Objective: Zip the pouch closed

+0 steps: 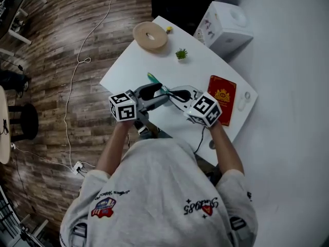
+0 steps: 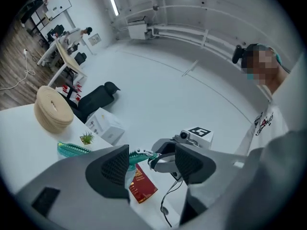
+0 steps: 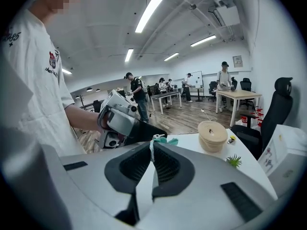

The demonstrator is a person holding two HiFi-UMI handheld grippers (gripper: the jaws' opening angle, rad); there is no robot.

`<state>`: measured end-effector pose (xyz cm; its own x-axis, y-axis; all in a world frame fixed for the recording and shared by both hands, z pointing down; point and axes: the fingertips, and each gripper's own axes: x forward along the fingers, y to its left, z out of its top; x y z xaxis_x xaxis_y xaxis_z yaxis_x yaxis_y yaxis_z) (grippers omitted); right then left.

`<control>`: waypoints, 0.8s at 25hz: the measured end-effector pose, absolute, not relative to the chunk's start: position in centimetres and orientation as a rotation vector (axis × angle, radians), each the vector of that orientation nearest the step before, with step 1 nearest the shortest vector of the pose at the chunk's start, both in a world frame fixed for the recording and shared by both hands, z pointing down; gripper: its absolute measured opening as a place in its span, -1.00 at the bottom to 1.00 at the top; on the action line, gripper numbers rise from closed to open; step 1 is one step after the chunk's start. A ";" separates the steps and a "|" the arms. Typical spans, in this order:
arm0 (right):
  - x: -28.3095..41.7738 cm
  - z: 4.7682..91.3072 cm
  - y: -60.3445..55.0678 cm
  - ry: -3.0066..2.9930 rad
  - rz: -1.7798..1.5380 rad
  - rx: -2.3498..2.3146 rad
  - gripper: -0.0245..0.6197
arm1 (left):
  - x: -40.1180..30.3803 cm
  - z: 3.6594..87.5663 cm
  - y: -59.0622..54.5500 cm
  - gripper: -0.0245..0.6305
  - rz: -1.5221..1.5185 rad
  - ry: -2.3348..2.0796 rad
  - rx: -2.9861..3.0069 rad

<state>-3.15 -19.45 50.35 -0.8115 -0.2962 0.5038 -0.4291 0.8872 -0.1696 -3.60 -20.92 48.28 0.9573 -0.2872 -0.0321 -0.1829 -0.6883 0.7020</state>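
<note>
A teal pouch (image 1: 153, 79) hangs just above the white table (image 1: 123, 71), stretched between the two grippers. My right gripper (image 1: 172, 93) comes in from the right. In the right gripper view its jaws (image 3: 152, 145) are shut on the pouch's near end (image 3: 164, 140) by the zipper. My left gripper (image 1: 154, 95) faces it from the left and stands open (image 2: 151, 161). In the left gripper view the pouch (image 2: 72, 149) runs behind the left pad (image 2: 114, 169) and shows in the gap. No pad touches it.
On the table are a tan round roll (image 1: 150, 36), a small potted plant (image 1: 181, 53), a white box (image 1: 226, 29) and a red booklet (image 1: 222, 98). A black cable (image 1: 199, 138) hangs over the near edge. A black chair (image 3: 283, 104) stands past the far corner.
</note>
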 end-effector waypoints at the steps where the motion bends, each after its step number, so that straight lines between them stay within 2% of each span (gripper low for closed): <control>1: -3.1 50.4 -19.3 -2.575 0.383 0.529 -0.86 | -3.4 48.3 -20.8 -0.02 -0.171 -0.318 2.351; 8: -2.4 51.4 -19.1 -2.541 0.403 0.551 -0.86 | -2.9 47.9 -20.7 -0.16 -0.179 -0.292 2.377; 13: -2.0 51.6 -19.0 -2.532 0.431 0.579 -0.86 | -3.0 47.9 -20.8 -0.42 -0.178 -0.297 2.382; 20: -2.3 51.3 -19.0 -2.543 0.437 0.578 -0.86 | -2.8 48.3 -20.8 -0.64 -0.117 -0.359 2.454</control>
<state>-2.31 -18.97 51.34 -0.7891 -0.3162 0.5267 -0.4740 0.8588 -0.1946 -2.81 -20.84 48.26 0.9586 -0.2846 0.0050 -0.2268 -0.7531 0.6175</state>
